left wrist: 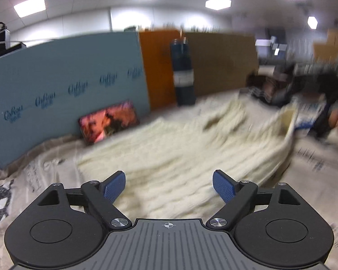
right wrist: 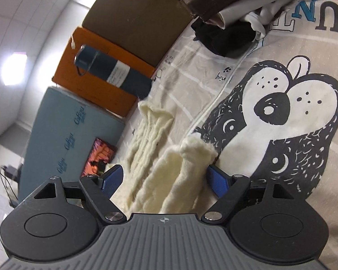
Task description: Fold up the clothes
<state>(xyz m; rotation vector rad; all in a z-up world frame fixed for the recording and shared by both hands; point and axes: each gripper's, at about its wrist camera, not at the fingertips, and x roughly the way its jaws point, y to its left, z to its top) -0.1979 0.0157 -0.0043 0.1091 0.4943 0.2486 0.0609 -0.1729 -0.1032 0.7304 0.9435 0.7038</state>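
Both jaws stand wide; the right gripper [right wrist: 164, 180] straddles the cream knit sweater [right wrist: 184, 173]'s soft, limp cuff at twelve o'clock, likely the best hold.

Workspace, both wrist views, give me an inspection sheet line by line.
Surface: bedsheet with printed dog cartoon, creased.
Job's things: cream sweater spread out; part of it rises between the right fingers.
Clutter: clothes pile at the far edge; dark umbrella; lit phone.
Grippers: left gripper open, holding nothing; right gripper open around the sweater.
Cables: wires on the distant desk, blurred.
Surroundings: blue board, orange board, brown board.
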